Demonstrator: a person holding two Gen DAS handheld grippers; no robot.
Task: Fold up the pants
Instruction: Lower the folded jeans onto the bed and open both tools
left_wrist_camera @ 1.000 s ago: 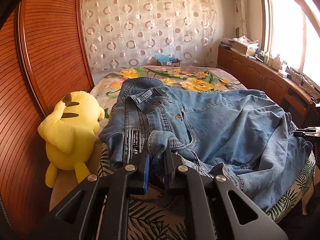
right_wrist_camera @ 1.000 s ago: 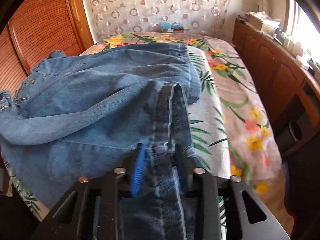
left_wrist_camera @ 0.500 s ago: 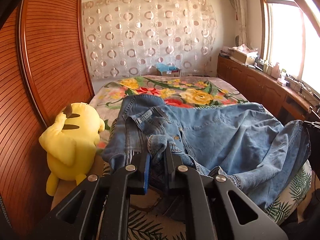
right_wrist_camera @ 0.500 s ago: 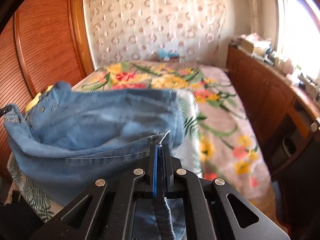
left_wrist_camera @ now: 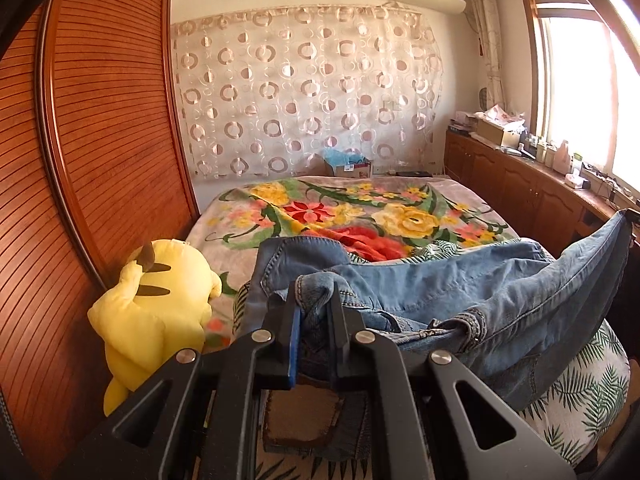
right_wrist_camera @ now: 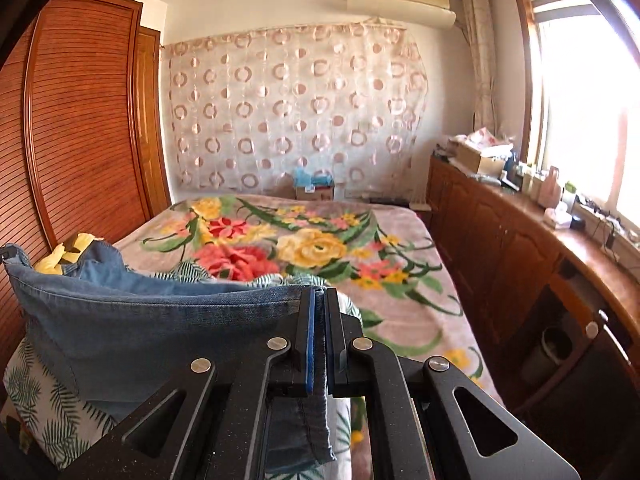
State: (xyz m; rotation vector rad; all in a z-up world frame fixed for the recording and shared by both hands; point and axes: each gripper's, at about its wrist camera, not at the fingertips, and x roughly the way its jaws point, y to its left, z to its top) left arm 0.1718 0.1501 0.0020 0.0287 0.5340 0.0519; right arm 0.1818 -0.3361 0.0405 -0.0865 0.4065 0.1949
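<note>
Bedroom with a bed (left_wrist_camera: 460, 196) under a floral blanket (right_wrist_camera: 384, 240), seen along both of my tongs. My left tongs (left_wrist_camera: 314, 304) are pinching a bunched, stitched fold of the blue denim pants (left_wrist_camera: 460, 280), the cloth wadded between the two fingers. My right tongs (right_wrist_camera: 319, 308) are pressed nearly together on a thin hemmed edge of the same pants (right_wrist_camera: 160, 320), with a strip of denim hanging down behind the pads. Between the two grips the pants sag as a raised sheet over the near end of the bed, partly resting on a leaf-print cloth (left_wrist_camera: 592, 400). In the left view the far corner of the denim rises to the right edge of the frame. Just left of the pants a yellow plush toy (left_wrist_camera: 160, 312) leans against the slatted wooden wardrobe (left_wrist_camera: 100, 140). Beyond the bed hangs a ring-patterned curtain (right_wrist_camera: 296, 108); wooden cabinets (right_wrist_camera: 500, 248) line the window side.
</note>
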